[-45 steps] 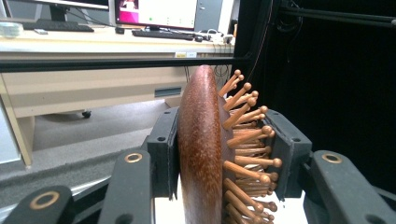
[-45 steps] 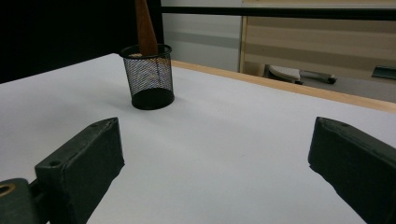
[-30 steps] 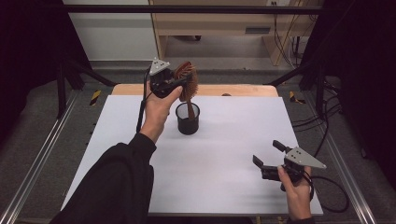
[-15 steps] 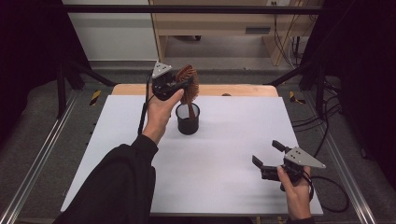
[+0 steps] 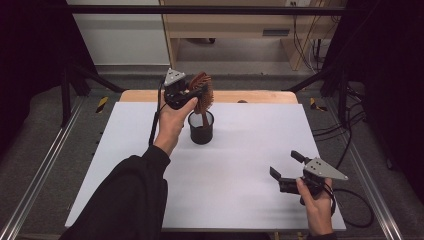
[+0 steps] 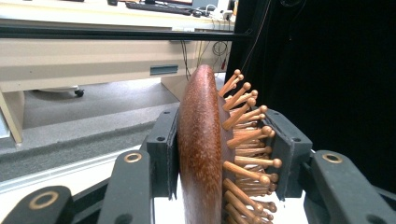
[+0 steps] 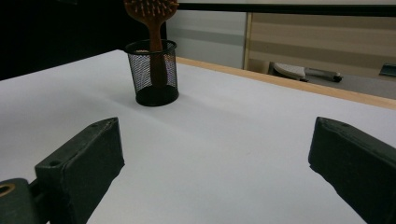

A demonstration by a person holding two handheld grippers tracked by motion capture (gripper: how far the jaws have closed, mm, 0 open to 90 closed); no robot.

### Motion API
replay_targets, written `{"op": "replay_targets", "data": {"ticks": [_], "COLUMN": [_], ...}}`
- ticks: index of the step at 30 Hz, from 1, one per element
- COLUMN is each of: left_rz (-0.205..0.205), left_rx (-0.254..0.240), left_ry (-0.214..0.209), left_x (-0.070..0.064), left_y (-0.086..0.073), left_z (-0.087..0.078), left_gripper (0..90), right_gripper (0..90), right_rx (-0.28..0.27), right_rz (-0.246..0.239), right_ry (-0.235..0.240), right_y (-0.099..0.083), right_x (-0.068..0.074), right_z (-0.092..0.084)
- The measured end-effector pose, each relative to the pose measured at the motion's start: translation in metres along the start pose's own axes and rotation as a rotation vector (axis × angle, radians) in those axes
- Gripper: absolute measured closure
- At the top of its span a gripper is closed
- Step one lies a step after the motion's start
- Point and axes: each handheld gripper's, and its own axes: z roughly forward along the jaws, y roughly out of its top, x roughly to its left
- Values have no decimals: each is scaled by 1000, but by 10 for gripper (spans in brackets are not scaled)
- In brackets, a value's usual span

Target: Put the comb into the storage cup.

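The left gripper (image 5: 196,92) is raised over the far middle of the white desk (image 5: 240,150), its fingers (image 6: 163,149) clamped on the head of a wooden hairbrush (image 5: 202,95). In the left gripper view one finger presses the smooth brown back of the brush and the other sits among the round-tipped wooden bristles, so the head is held on edge between them. The brush stands upright with its handle going down into a black mesh cup (image 5: 201,128), which sits on the desk just beside the left hand (image 5: 172,122), toward the far edge. Whether the handle touches the bottom of the cup cannot be told. A dark sleeve (image 5: 125,195) covers the left forearm, reaching in from the near left

The right gripper (image 5: 289,170) rests low near the right front corner of the desk, held in the right hand (image 5: 317,205), well apart from the cup. Its fingers (image 7: 79,161) stand wide apart with nothing between them, pointing across the bare white surface toward the cup and brush. A black cable (image 5: 357,210) trails from it off the right edge of the desk
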Motion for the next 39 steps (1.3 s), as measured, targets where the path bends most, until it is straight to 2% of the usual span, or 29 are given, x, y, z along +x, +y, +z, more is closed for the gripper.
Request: {"op": "replay_targets", "data": {"ticks": [15,30,39], "left_rz": [-19,-17,-16], "left_rx": [19,13,13], "left_ry": [-6,-13,-21], "left_x": [1,0,6], "left_y": [-14,-16,-17], "left_z": [7,9,8], "left_gripper": [516,514,509], "right_gripper": [34,34,33], "right_rx": [4,4,10], "right_rz": [-2,-3,-2], "right_ry": [2,3,7], "right_y": [0,-1,-1], "right_x": [0,0,1], "right_z": [1,1,2]}}
